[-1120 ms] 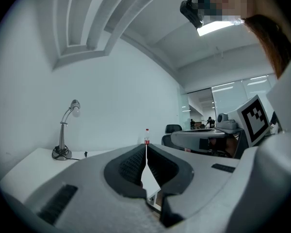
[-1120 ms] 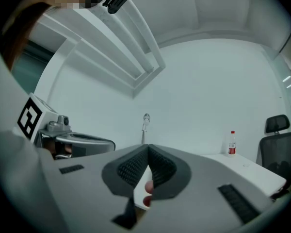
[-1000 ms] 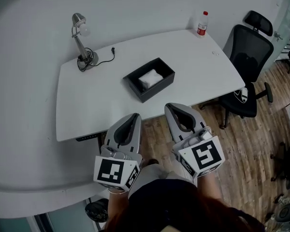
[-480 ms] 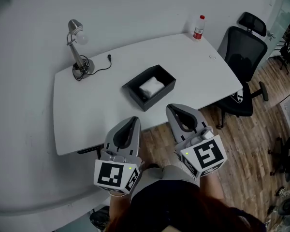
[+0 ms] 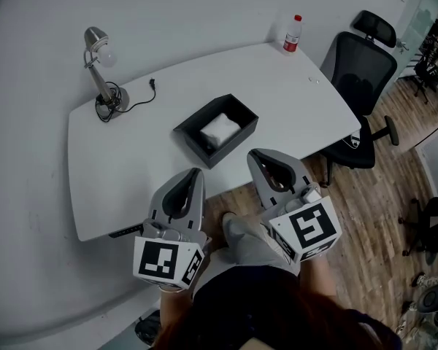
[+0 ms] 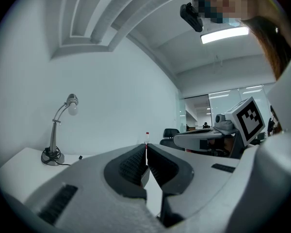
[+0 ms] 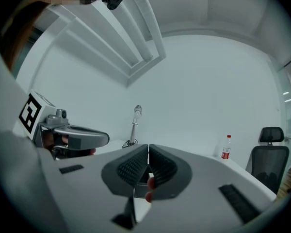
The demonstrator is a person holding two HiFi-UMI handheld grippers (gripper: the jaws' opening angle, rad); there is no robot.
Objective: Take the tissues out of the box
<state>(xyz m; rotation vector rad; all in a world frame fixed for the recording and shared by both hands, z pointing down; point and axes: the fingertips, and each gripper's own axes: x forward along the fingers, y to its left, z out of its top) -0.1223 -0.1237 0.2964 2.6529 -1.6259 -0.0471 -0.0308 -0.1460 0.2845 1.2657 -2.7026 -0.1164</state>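
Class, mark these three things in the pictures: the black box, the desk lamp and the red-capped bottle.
black box (image 5: 235, 144), head view, on its near outer wall.
desk lamp (image 5: 109, 99), head view, on its base.
red-capped bottle (image 5: 292, 33), head view, on its clear body.

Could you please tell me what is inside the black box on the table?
A white wad of tissues lies inside the open black box. Anything beneath the tissues is covered, and the box's near walls hide the edge of its floor.
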